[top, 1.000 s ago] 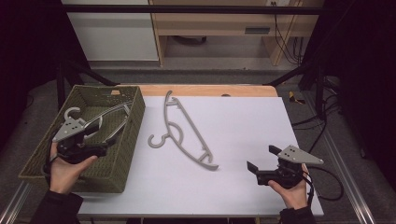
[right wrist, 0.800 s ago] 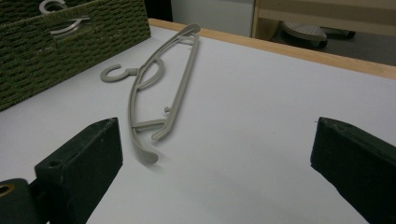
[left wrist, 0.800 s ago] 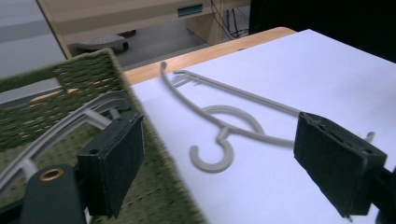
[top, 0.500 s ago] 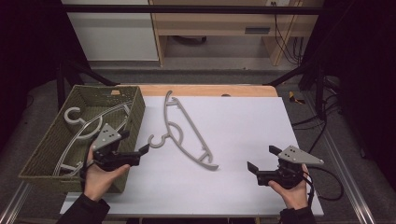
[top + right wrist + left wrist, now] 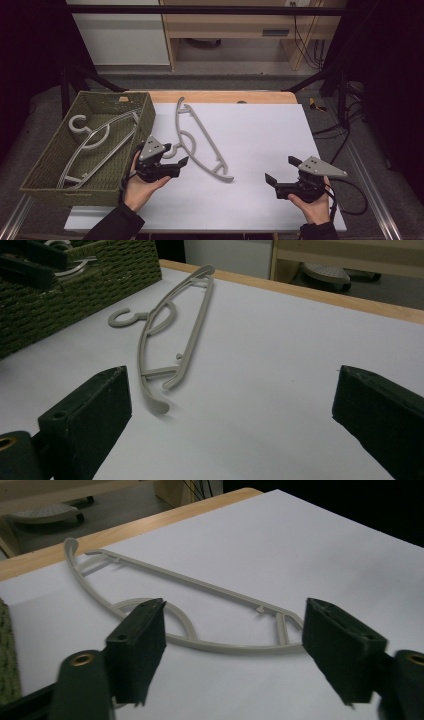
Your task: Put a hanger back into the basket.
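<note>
In the high view, your left gripper (image 5: 181, 163) sits left of centre in the lower half of the frame, jaws parted and holding nothing, just beside the hook end of the grey hanger (image 5: 200, 137) lying flat on the white table (image 5: 260, 130); your right gripper (image 5: 281, 172) rests at lower right, jaws spread and empty, well apart from that hanger; a second hanger (image 5: 95, 142) lies inside the woven basket (image 5: 45, 170) at the left.

In the left gripper view, the grey hanger (image 5: 200, 587) stretches across the middle of the frame, beyond the two parted jaws; neither touches it.

In the right gripper view, the grey hanger (image 5: 172, 332) lies upper left of centre, its hook pointing at the basket (image 5: 60, 295) in the upper left corner; the jaws stand wide at the bottom corners.
</note>
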`<state>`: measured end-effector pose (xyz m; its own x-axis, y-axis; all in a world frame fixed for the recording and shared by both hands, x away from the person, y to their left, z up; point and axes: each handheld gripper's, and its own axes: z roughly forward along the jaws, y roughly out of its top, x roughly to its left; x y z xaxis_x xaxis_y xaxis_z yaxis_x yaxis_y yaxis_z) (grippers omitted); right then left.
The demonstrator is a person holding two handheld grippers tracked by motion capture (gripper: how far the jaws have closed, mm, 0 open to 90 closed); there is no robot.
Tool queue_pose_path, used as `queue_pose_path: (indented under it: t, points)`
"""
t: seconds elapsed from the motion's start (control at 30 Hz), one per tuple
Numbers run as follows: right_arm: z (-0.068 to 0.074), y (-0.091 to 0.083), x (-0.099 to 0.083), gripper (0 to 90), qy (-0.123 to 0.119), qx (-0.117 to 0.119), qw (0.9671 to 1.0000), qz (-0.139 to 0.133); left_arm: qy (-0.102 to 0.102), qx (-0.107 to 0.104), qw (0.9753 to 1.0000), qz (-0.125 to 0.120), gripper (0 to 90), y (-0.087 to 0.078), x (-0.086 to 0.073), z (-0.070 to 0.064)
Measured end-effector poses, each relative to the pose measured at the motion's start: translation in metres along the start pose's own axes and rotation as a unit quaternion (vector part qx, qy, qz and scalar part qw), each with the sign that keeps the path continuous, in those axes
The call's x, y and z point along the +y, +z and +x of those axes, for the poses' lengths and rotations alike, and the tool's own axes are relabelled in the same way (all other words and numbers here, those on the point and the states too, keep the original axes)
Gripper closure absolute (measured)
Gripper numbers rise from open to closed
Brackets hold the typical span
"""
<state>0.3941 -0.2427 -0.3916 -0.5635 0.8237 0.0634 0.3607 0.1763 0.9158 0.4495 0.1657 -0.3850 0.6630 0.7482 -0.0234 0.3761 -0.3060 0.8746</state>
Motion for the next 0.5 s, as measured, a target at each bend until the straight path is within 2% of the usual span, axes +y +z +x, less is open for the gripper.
queue_pose_path:
  t: [0.27, 0.43, 0.5]
  points:
    - [0.001, 0.0, 0.0, 2.9, -0.004, 0.003, 1.0, 0.0, 0.008, -0.025, 0.9986, 0.045, 70.1, 0.037, -0.002, -0.008]
    - [0.001, 0.001, -0.001, 3.0, -0.004, 0.007, 1.0, 0.002, 0.014, -0.037, 0.997, 0.067, 88.9, 0.067, -0.004, -0.013]
    - [0.001, 0.001, -0.001, 3.0, -0.002, 0.006, 1.0, 0.001, 0.024, -0.041, 0.9958, 0.078, 89.9, 0.081, -0.005, -0.017]
